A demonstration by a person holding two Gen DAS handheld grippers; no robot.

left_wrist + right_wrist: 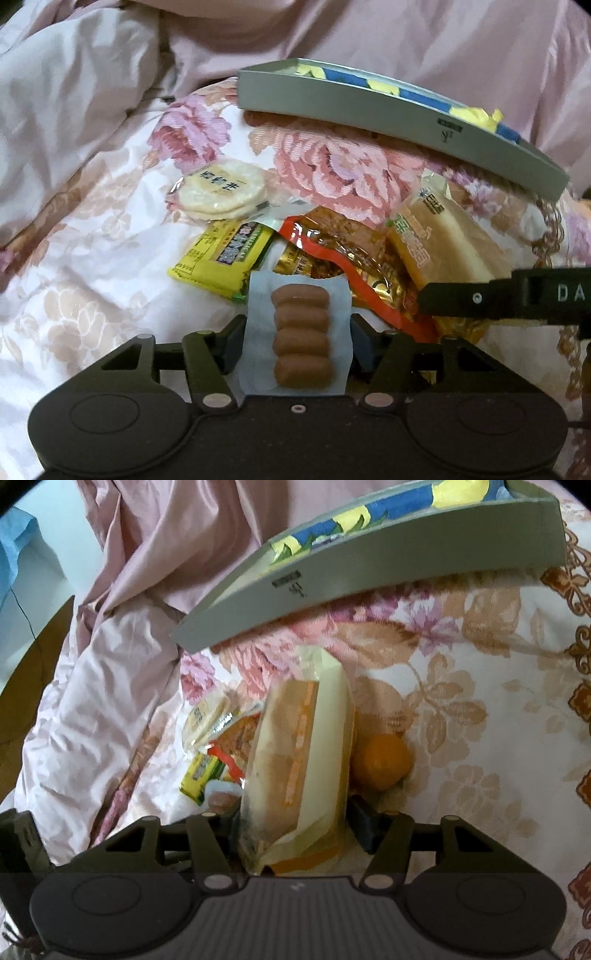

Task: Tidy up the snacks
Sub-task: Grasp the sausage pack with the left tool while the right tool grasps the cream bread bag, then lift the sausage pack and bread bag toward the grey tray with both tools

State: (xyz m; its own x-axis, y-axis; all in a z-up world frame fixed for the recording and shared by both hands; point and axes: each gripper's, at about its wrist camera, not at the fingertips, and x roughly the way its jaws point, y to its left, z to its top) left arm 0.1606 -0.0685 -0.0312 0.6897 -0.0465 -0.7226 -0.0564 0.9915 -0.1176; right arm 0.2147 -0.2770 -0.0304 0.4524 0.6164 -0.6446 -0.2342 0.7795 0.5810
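My left gripper [297,325] is shut on a pale blue packet of brown segmented snack [301,332], held just above the pile. My right gripper [295,808] is shut on a long bread packet [299,760] with an orange and cream wrapper; the same packet [447,243] shows in the left wrist view, with a right finger [465,299] beside it. Loose on the floral bedcover lie a round rice cracker pack [221,194], a yellow packet [218,258] and a red and gold packet [351,258]. An orange [380,762] lies right of the bread.
A grey tray [369,107] with a blue and yellow lining sits tilted on the bedcover behind the snacks, also in the right wrist view as the tray [369,587]. A rumpled pink quilt [92,92] rises at the left and behind.
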